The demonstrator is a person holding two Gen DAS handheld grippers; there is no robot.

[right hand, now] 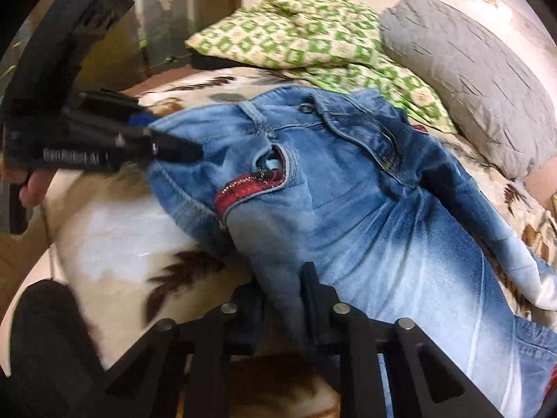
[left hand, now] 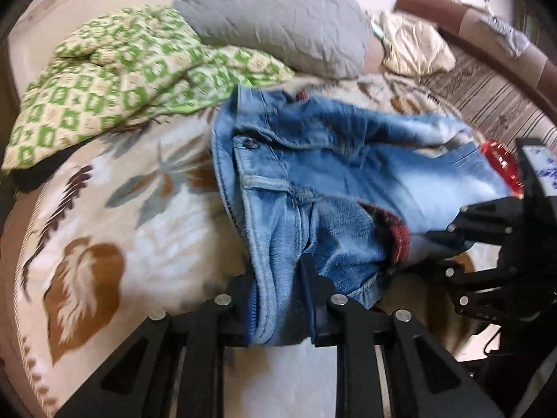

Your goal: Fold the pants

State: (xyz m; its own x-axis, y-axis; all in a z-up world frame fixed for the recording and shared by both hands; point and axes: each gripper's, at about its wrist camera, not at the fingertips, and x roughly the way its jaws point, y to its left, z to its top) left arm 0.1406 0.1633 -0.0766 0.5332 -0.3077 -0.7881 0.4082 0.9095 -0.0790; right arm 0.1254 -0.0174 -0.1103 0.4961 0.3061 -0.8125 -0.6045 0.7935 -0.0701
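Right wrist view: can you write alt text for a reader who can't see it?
Light blue jeans with a red-trimmed pocket lie crumpled on a leaf-patterned blanket, with the right gripper shut on their near edge and the left gripper clamping the waistband at far left. Behind them sit a green-checked quilt and a grey pillow.

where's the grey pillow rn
The grey pillow lies at the bed's far end, upper right in the right wrist view, beside the green patterned quilt, beyond the jeans.

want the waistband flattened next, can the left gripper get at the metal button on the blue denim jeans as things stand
Probably not yet: the left gripper is shut on the blue denim jeans. The metal button lies uncovered ahead.
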